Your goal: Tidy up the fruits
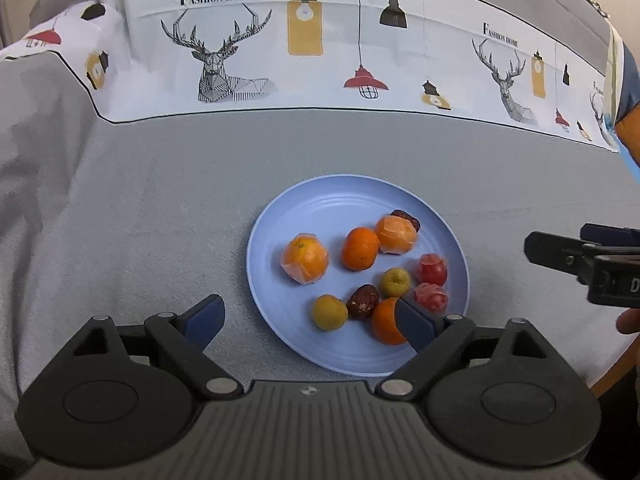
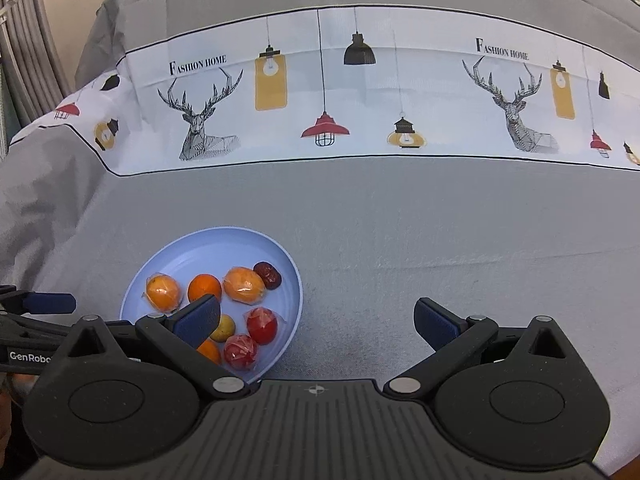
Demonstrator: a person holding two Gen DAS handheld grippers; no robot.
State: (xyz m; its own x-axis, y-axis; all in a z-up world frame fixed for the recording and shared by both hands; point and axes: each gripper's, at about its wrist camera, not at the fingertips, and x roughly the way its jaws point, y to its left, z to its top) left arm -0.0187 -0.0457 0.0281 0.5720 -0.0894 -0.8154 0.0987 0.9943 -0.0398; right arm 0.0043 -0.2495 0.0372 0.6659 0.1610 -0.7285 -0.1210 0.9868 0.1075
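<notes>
Both grippers, left [image 1: 308, 320] and right [image 2: 318, 322], fingers apart, empty | fruits gathered on plate [image 1: 280, 216] | next: check tablecloth [image 2: 400, 240] edges for strays.

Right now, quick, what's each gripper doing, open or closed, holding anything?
Left gripper: open, holding nothing, above the blue plate.
Right gripper: open, holding nothing.

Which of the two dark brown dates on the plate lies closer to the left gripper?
The date between the two yellow fruits, close to the left gripper. The other date lies at the far rim of the plate, behind a wrapped orange.
</notes>
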